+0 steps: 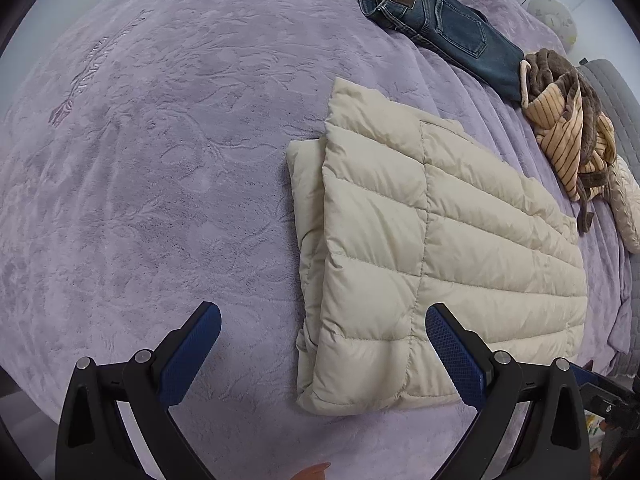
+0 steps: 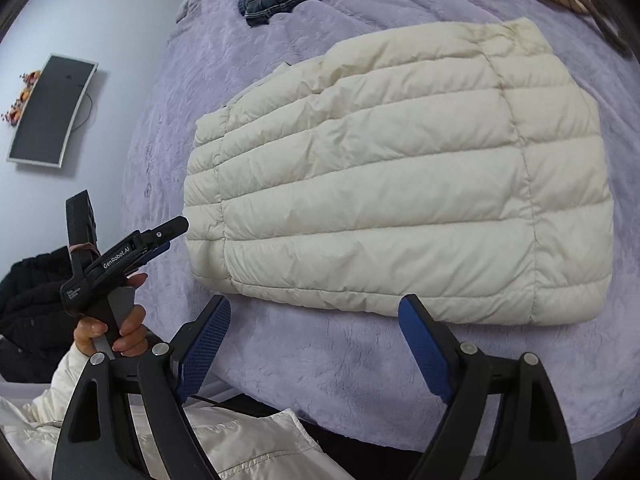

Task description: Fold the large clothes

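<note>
A cream quilted down jacket (image 1: 432, 248) lies folded into a thick rectangle on the lilac plush bedspread (image 1: 160, 168). It also fills the middle of the right wrist view (image 2: 400, 176). My left gripper (image 1: 322, 322) is open and empty, hovering above the jacket's near left corner. My right gripper (image 2: 314, 314) is open and empty just short of the jacket's near edge. The left gripper also shows from the side in the right wrist view (image 2: 168, 236), in a hand beside the jacket's left end.
Folded blue jeans (image 1: 436, 20) lie at the far side of the bed. A heap of brown and striped tan clothes (image 1: 568, 132) sits to their right. A dark screen (image 2: 52, 112) hangs on the wall. White sleeve (image 2: 224, 448) at the near edge.
</note>
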A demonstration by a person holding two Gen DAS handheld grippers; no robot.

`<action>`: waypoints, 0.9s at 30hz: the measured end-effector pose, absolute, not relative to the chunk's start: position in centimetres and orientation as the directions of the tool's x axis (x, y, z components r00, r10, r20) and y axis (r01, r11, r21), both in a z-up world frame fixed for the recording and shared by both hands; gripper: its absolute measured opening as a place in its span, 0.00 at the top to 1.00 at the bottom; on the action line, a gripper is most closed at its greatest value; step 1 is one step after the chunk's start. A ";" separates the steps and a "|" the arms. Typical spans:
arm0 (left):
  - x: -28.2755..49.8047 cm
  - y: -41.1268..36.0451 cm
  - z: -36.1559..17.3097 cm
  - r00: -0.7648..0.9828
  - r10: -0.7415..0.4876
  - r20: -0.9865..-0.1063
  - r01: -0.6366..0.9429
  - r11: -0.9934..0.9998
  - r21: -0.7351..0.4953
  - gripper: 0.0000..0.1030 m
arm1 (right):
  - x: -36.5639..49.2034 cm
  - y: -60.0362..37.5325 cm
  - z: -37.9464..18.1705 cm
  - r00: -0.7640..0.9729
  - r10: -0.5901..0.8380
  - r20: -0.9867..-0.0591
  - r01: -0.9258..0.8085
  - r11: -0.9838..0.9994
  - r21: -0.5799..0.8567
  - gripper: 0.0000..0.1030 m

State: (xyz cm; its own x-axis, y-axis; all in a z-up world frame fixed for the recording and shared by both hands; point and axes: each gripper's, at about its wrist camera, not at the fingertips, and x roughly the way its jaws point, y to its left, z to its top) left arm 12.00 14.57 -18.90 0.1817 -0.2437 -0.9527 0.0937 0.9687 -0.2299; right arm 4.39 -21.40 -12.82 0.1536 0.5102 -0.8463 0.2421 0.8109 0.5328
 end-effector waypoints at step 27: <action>14.3 16.2 -20.8 0.150 -0.258 -0.954 0.047 0.966 -0.254 0.00 | 12.1 -20.0 -18.2 0.105 0.244 -0.964 0.251 0.931 0.263 0.83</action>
